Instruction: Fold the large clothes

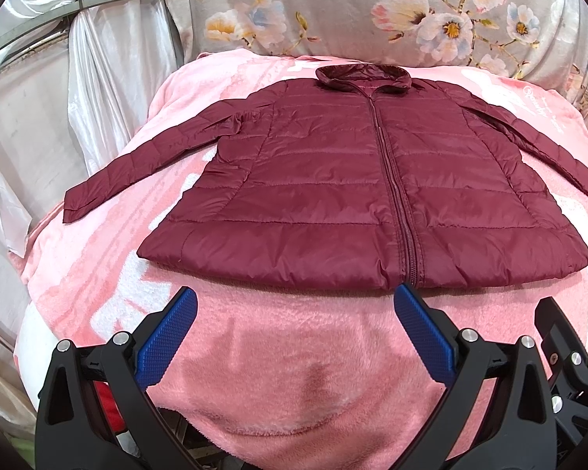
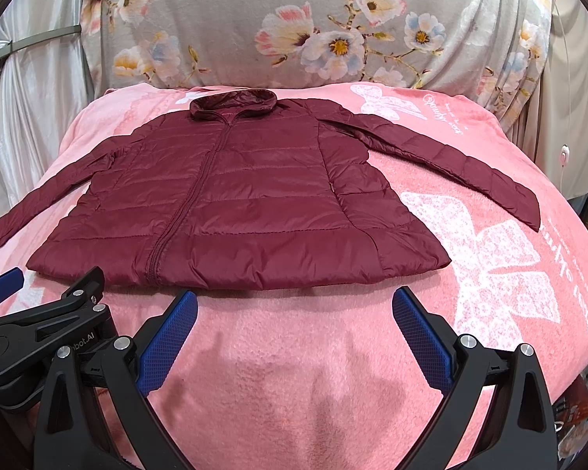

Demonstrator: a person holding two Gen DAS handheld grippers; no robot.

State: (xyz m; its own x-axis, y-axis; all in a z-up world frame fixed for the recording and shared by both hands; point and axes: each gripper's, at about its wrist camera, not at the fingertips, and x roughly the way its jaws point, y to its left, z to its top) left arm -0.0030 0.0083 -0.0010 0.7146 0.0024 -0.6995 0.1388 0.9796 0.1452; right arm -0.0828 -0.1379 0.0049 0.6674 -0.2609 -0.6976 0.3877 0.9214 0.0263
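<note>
A maroon quilted jacket (image 1: 333,180) lies flat and zipped on a pink fleece blanket (image 1: 286,344), collar at the far end, hem nearest me, both sleeves spread outward. It also shows in the right wrist view (image 2: 231,203). My left gripper (image 1: 296,305) is open and empty, just short of the hem near the zipper's bottom. My right gripper (image 2: 294,307) is open and empty, just short of the hem's right half. The left gripper's body (image 2: 39,325) shows at the left of the right wrist view.
A grey floral cloth (image 1: 372,11) hangs behind the blanket. White satin drapes (image 1: 98,90) stand at the left. The blanket (image 2: 490,274) carries white bow prints on its right side and drops off at the near and side edges.
</note>
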